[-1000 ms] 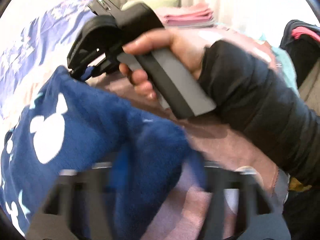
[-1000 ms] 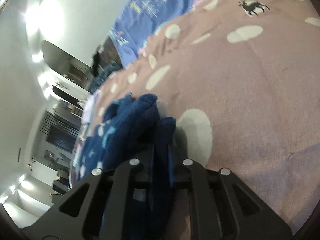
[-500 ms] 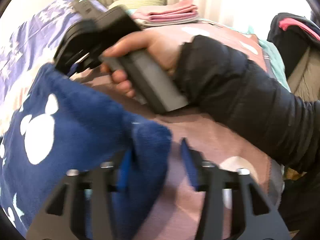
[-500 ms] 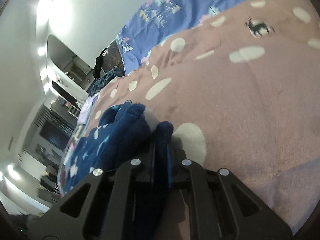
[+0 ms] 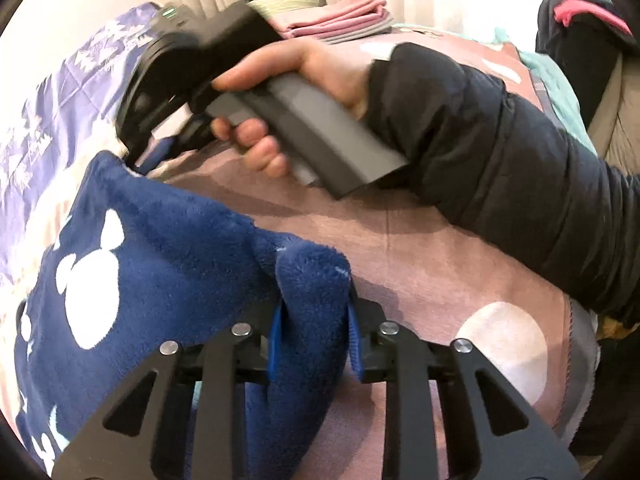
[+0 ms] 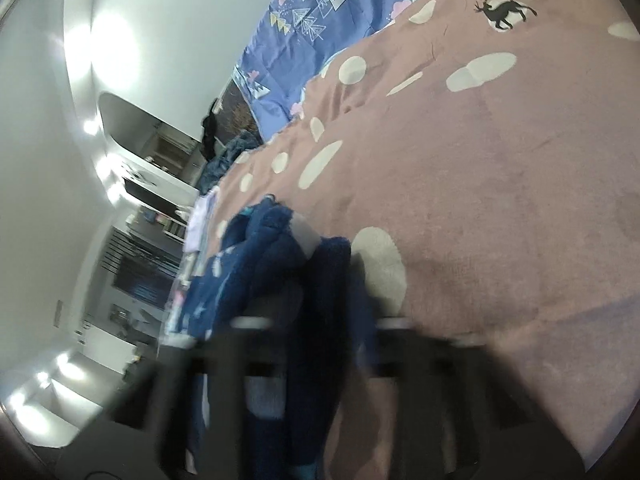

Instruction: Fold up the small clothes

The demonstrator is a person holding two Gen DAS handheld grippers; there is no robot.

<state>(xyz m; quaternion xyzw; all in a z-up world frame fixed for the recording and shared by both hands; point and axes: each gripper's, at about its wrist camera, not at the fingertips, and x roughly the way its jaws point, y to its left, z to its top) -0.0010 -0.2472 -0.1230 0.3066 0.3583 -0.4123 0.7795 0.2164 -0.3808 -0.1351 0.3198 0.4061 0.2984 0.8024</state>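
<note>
A small navy fleece garment (image 5: 152, 248) with white mouse-head shapes lies on a mauve blanket (image 5: 420, 264). My left gripper (image 5: 314, 332) is shut on a folded corner of it, fleece filling the gap between the blue pads. The right gripper (image 5: 138, 148), held in a hand with a black sleeve, sits at the garment's far corner. In the right wrist view the garment (image 6: 280, 264) hangs between blurred fingers; that gripper (image 6: 320, 344) looks wider than before, its grip unclear.
The mauve blanket (image 6: 500, 184) has white dots and a deer print. A purple patterned quilt (image 5: 48, 92) lies to the left. Folded pink clothes (image 5: 340, 16) are stacked at the back. Dark clothing (image 5: 580, 28) lies at the right.
My left gripper has closed on the garment's fold. The right gripper has moved, is motion-blurred, and its fingers seem to have spread.
</note>
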